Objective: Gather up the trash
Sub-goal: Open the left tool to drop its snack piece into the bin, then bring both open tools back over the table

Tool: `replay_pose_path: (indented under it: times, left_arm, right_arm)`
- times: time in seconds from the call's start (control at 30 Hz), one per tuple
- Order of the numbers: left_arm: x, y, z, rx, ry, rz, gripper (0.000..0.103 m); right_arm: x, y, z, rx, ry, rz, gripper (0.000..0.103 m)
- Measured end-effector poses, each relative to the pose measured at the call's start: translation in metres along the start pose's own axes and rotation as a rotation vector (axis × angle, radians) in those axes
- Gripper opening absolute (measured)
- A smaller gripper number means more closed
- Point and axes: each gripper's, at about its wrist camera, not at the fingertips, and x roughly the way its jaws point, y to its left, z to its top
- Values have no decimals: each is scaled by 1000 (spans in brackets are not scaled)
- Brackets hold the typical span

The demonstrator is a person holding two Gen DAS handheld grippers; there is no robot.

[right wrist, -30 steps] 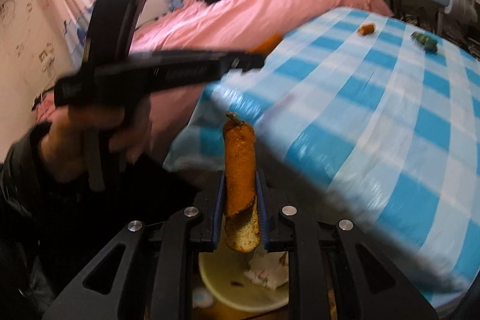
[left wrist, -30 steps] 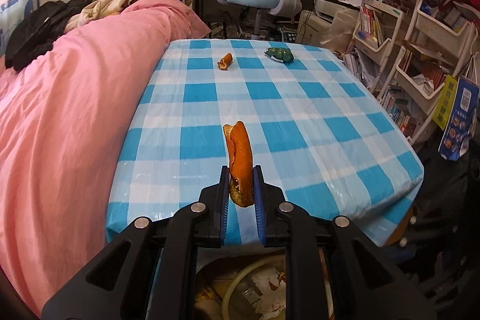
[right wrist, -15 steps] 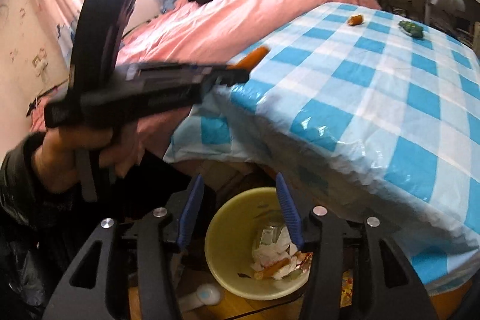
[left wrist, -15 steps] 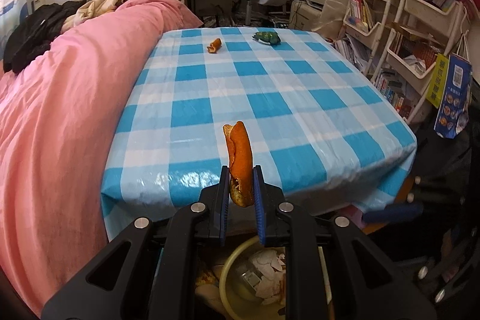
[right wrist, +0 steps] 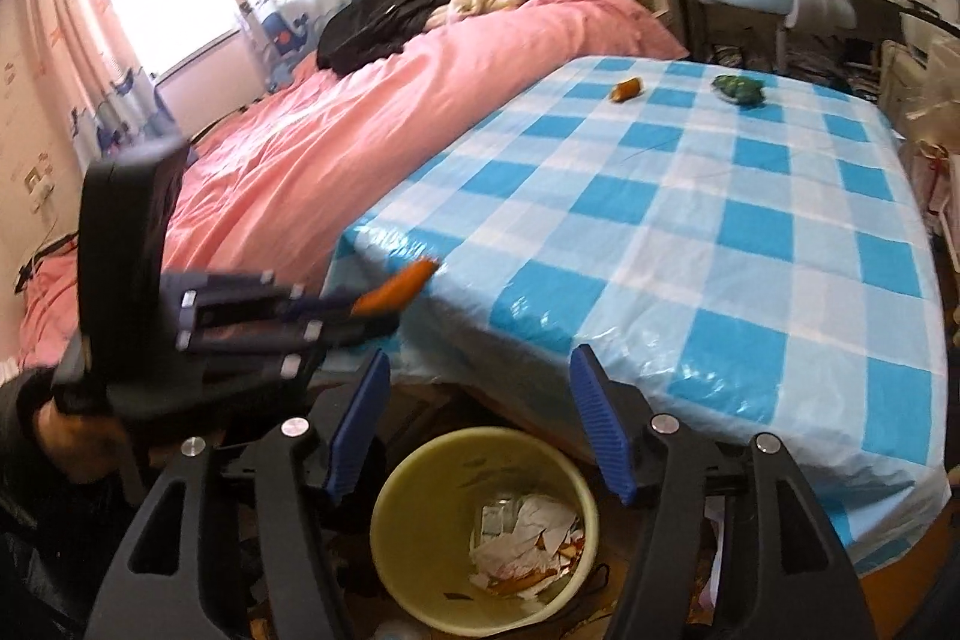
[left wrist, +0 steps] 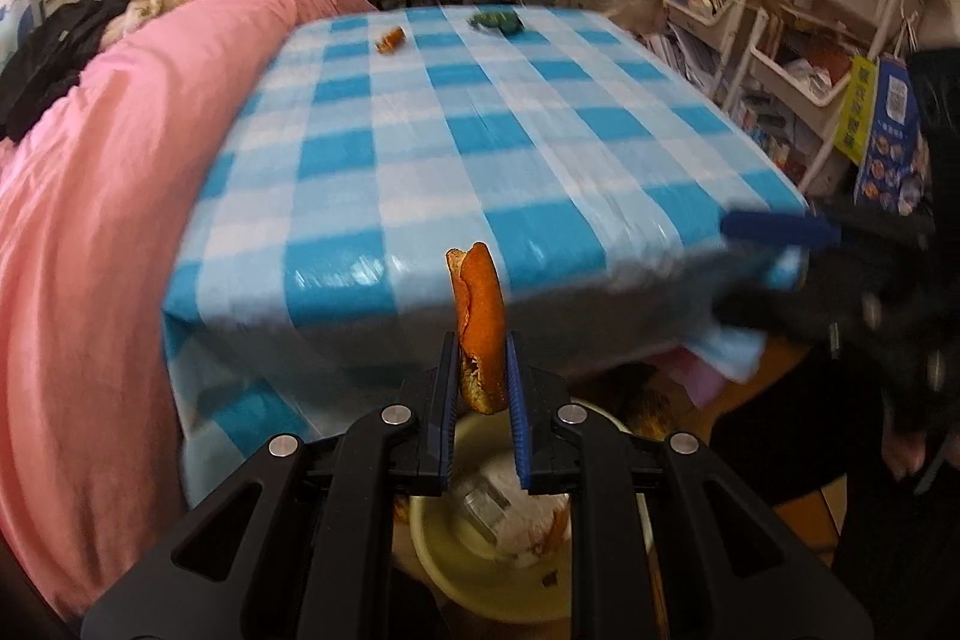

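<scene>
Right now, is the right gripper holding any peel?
No: the right gripper has just been opening and nothing sits between its jaws, only the yellow bin below.

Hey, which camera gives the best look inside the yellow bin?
The right wrist view. There the bin sits below the open right gripper, its rim almost whole and the paper scraps inside plain. In the left wrist view the bin is mostly hidden behind the left gripper, which holds an orange peel.
</scene>
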Motion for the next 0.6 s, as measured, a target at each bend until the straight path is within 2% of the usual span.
replay_pose_path:
  times: [0.13, 0.17, 0.23, 0.3, 0.37, 0.53, 0.6]
  left_arm:
    - [6, -15, -20, 17, 105, -57, 15]
    - [7, -19, -25, 26, 127, -65, 17]
    - [7, -24, -30, 45, 145, -75, 28]
    - [4, -27, -30, 60, 121, -43, 51]
    - [-2, -25, -28, 56, 85, -9, 59]
    - [-9, -14, -22, 10, 27, 34, 65]
    - [-14, -12, -19, 8, -9, 57, 71]
  right_arm:
    - [-4, -5, 2, 17, -20, -24, 62]
    - [-5, -6, 2, 20, -23, -27, 64]
    - [-7, -7, 2, 23, -30, -36, 65]
    - [-8, -7, 2, 23, -32, -40, 65]
    - [-8, -7, 2, 18, -33, -45, 67]
    - [-8, -8, 2, 13, -39, -57, 67]
    - [-8, -8, 2, 13, -42, -62, 67]
